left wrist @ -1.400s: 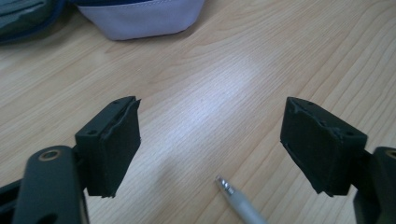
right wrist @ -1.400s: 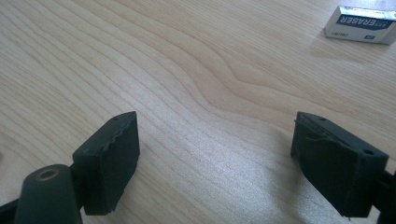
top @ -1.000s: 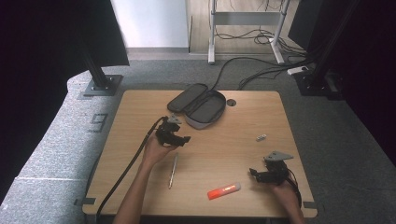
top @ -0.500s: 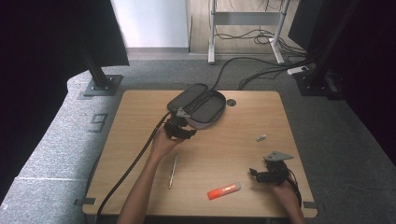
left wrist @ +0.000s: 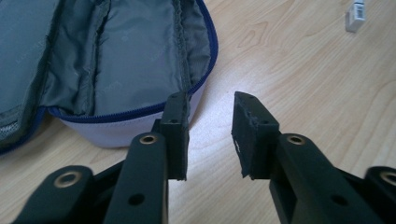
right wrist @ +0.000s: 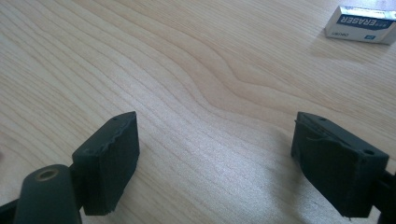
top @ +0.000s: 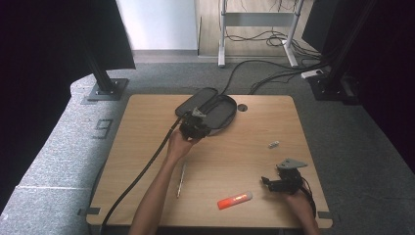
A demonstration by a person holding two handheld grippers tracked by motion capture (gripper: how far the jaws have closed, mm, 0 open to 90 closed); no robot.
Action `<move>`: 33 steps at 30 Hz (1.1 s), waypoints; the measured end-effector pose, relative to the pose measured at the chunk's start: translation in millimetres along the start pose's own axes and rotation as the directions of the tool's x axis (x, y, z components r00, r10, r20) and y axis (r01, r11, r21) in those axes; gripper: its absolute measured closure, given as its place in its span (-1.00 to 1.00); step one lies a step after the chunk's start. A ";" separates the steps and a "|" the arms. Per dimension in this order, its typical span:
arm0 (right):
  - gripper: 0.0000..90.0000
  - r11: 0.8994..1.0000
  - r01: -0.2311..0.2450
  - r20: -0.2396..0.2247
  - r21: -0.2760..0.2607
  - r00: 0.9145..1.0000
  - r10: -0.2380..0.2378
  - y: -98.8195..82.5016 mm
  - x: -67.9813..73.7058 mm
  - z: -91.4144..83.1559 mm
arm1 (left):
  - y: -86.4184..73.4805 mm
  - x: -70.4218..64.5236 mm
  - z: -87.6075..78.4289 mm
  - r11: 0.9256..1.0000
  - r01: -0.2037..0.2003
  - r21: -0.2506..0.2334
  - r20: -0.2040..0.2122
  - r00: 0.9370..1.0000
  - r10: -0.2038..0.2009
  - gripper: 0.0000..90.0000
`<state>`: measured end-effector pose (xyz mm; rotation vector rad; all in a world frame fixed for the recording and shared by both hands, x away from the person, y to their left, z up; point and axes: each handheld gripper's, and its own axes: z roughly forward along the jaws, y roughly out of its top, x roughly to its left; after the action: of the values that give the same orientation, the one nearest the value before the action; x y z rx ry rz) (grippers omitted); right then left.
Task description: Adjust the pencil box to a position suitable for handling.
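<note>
place: lab | cues: black curtains (top: 58, 44), floor cables (top: 264, 73), desk frame (top: 254, 19)

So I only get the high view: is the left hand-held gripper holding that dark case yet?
Observer: No. In the left gripper view the left hand-held gripper has just been closing its jaws, with nothing between them. The case sits just beyond one pad.
Operator: What is inside the case?
Observer: Grey lining and a blue zip edge. I see no contents in the part shown.
Operator: And the small white thing on the right?
Observer: The right gripper view shows its wrapper printed ERASER, so it is an eraser.
</note>
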<state>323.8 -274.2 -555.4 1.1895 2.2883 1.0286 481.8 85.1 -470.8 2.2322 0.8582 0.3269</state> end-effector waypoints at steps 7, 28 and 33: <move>-0.67 1.000 0.001 0.000 0.000 1.000 -0.001 0.0 0.0 0.0 | 10.6 -0.9 13.4 1.000 -0.004 0.015 -0.010 1.000 0.004 0.63; -0.67 1.000 0.005 -0.001 -0.002 1.000 -0.005 -0.1 -0.3 0.2 | 19.9 15.6 48.2 0.998 0.042 0.053 -0.076 0.996 -0.038 0.84; -0.67 1.000 0.005 -0.002 -0.001 1.000 -0.005 -0.1 -0.2 0.2 | 14.8 19.5 59.1 0.995 0.059 0.080 -0.084 0.995 -0.052 0.83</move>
<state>324.0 -274.3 -555.6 1.1824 2.2909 1.0302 530.5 58.9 -503.0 2.2796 0.9919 0.3648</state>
